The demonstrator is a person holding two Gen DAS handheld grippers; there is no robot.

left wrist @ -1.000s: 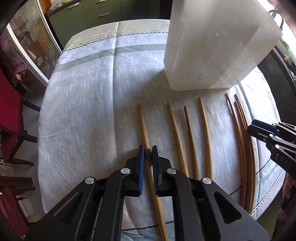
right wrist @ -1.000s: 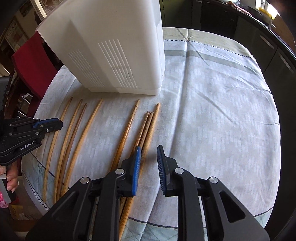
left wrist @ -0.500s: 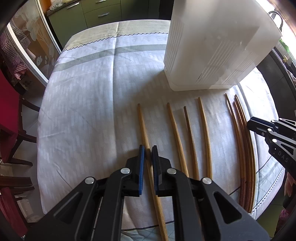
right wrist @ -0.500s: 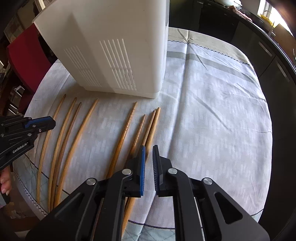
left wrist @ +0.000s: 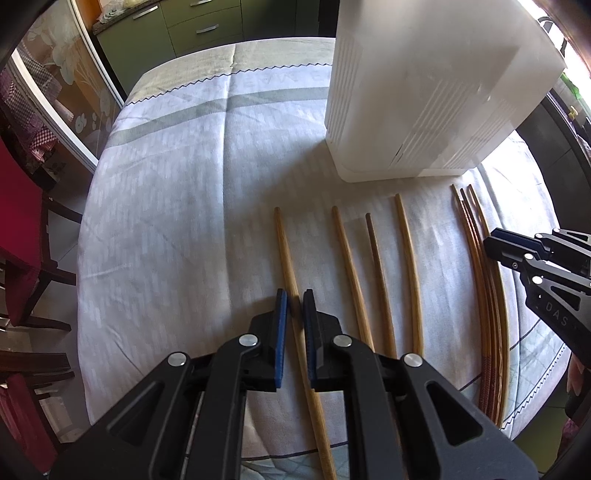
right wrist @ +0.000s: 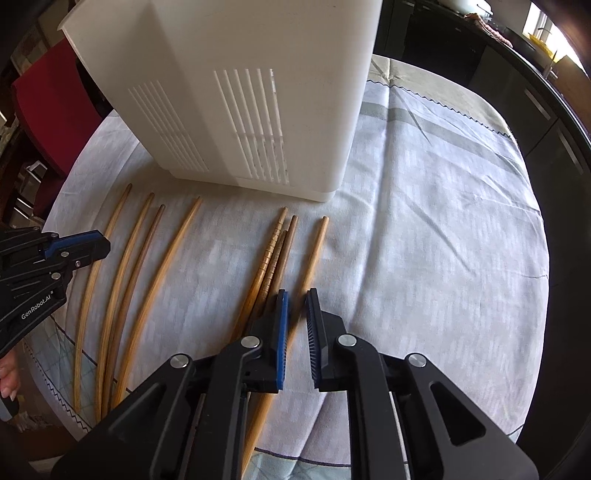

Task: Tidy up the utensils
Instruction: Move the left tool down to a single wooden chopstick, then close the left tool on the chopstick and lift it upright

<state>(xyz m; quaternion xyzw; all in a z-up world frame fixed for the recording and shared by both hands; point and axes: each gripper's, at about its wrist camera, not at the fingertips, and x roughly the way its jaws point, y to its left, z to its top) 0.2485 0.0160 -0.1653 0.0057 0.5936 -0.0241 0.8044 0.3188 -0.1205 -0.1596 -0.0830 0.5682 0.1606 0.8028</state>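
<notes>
Several wooden chopsticks lie side by side on the white tablecloth in front of a tall white slotted utensil holder (left wrist: 436, 92), which also shows in the right wrist view (right wrist: 236, 92). My left gripper (left wrist: 293, 306) is shut on the leftmost chopstick (left wrist: 286, 251), whose far end rests on the cloth. My right gripper (right wrist: 297, 306) is shut on the rightmost chopstick (right wrist: 314, 251), pulled a little apart from the cluster of three (right wrist: 275, 251) beside it. Each gripper shows in the other's view, the left (right wrist: 99, 243) and the right (left wrist: 495, 240).
The cloth-covered table (left wrist: 177, 184) has red chairs (left wrist: 18, 229) at its left edge. Green cabinets (left wrist: 199, 26) stand behind it. Dark cabinets (right wrist: 535, 110) run along the right side. The cloth's front edge (right wrist: 295, 458) is close below my grippers.
My right gripper closed on the rightmost chopstick and moved it a little right, away from the cluster, closer to the holder. My left gripper stayed shut on the leftmost chopstick.
</notes>
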